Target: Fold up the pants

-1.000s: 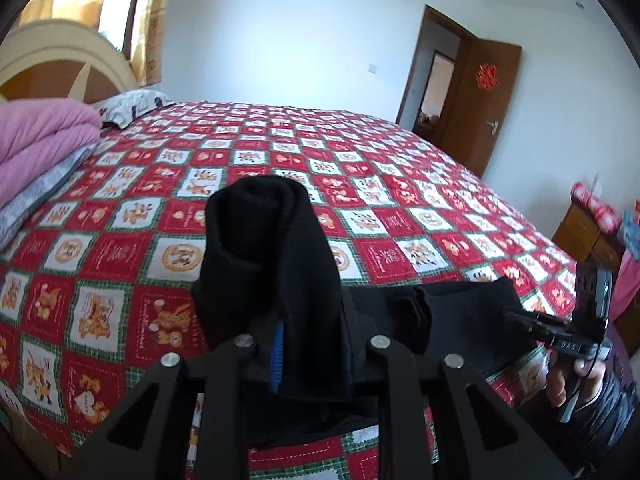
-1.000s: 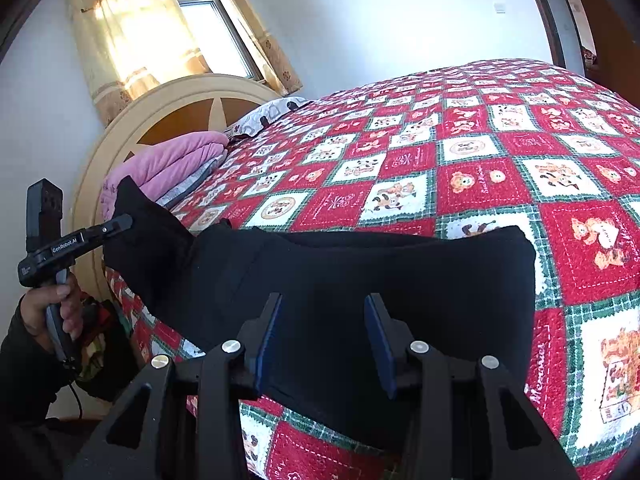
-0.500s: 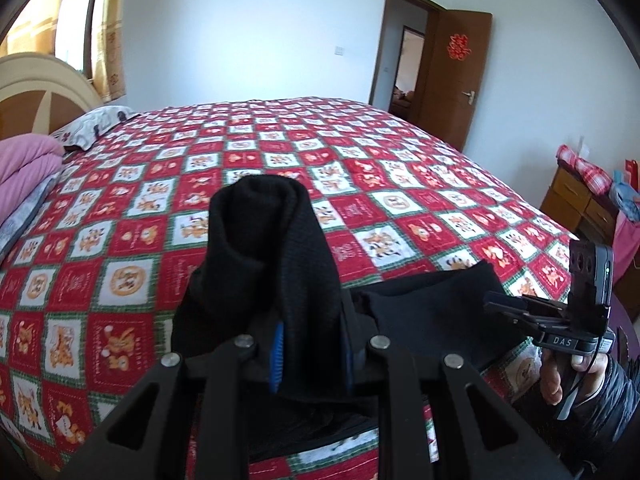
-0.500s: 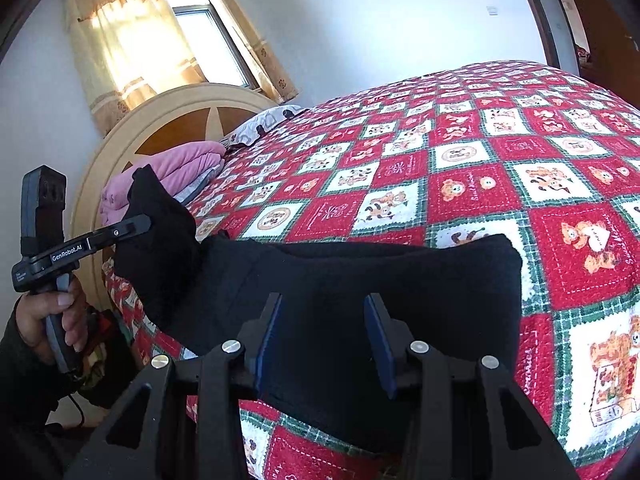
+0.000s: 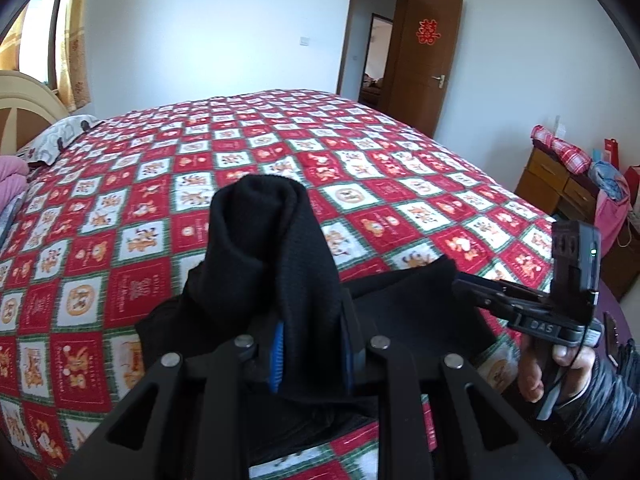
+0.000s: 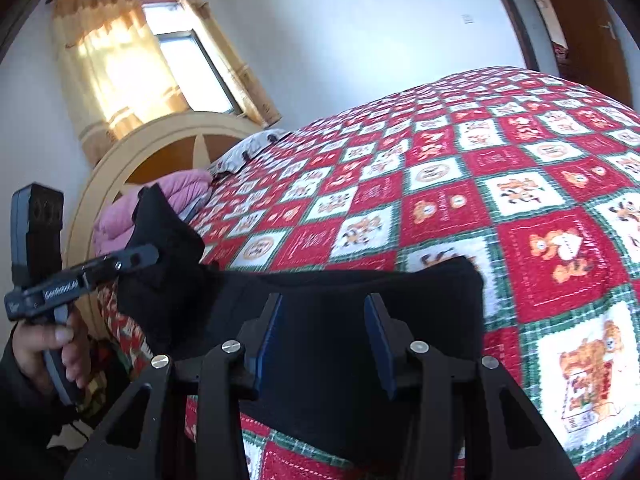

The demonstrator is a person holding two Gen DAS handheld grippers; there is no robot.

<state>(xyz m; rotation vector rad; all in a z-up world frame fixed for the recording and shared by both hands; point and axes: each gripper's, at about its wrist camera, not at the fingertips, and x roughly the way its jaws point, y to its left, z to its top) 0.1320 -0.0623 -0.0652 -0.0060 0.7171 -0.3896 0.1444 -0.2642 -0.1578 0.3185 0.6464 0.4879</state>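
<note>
Clamping a bunched end of the black pants (image 5: 272, 248) between the blue pads of the left gripper (image 5: 314, 354), lifting that fold up off the bed. Standing parted at the right gripper (image 6: 322, 344), jaws released, gripping nothing, hovering just over the flat dark cloth. Lying spread across the near edge of the red patchwork quilt (image 6: 500, 184), the rest of the pants. Sitting further back by the rounded headboard (image 6: 160, 152), a pink blanket (image 6: 188, 188). Showing past the bed, a brown door (image 5: 428, 60) standing ajar.
</note>
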